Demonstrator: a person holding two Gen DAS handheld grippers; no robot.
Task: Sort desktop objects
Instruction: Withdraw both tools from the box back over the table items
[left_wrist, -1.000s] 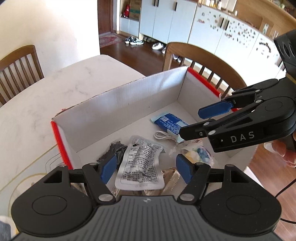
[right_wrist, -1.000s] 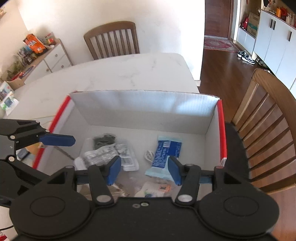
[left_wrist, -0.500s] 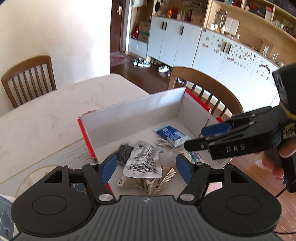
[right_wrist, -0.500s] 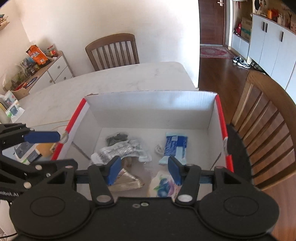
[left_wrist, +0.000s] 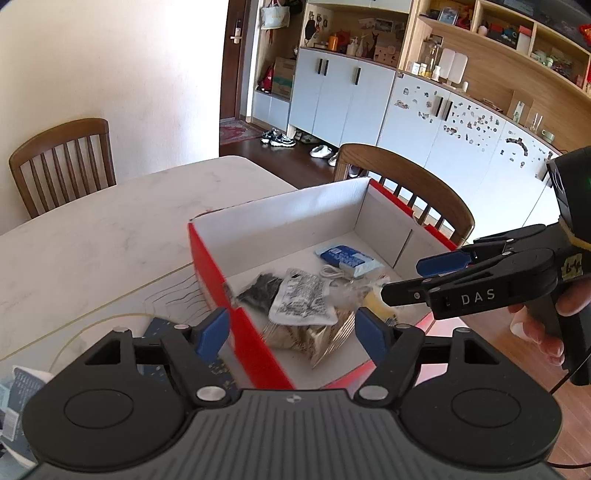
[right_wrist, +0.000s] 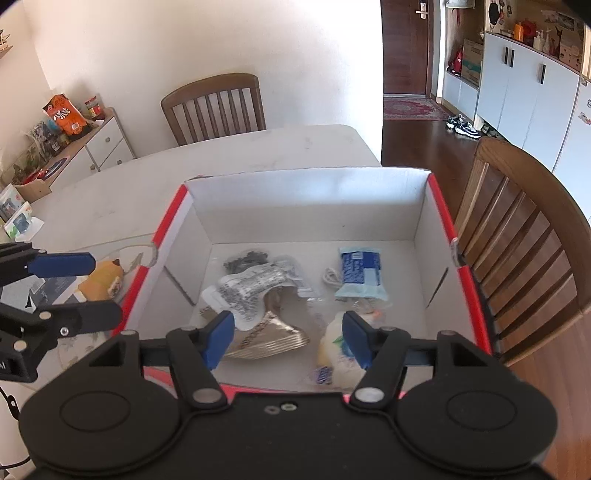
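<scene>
A red-edged cardboard box (right_wrist: 441, 206) (left_wrist: 207, 258) sits on the white table. Inside lie a silver printed pouch (right_wrist: 251, 291) (left_wrist: 303, 301), a blue packet (right_wrist: 360, 273) (left_wrist: 347, 258), a white cable (right_wrist: 328, 275), a dark bundle (right_wrist: 245, 258), a gold foil pack (right_wrist: 269, 339) and a clear bag with a yellow-white item (right_wrist: 336, 350). My left gripper (left_wrist: 291, 334) is open and empty above the box's near left wall. My right gripper (right_wrist: 288, 338) is open and empty above the box's near edge; it also shows in the left wrist view (left_wrist: 421, 280).
A yellow plush toy (right_wrist: 101, 282) and a dark booklet (right_wrist: 55, 290) lie on the table left of the box. Wooden chairs stand at the far side (right_wrist: 214, 107) and right of the box (right_wrist: 524, 229). A sideboard with snacks (right_wrist: 62, 147) is far left.
Both grippers have pulled back and up from inside the box; the box now looks smaller and farther. Both stay open and empty. The contents have not moved.
</scene>
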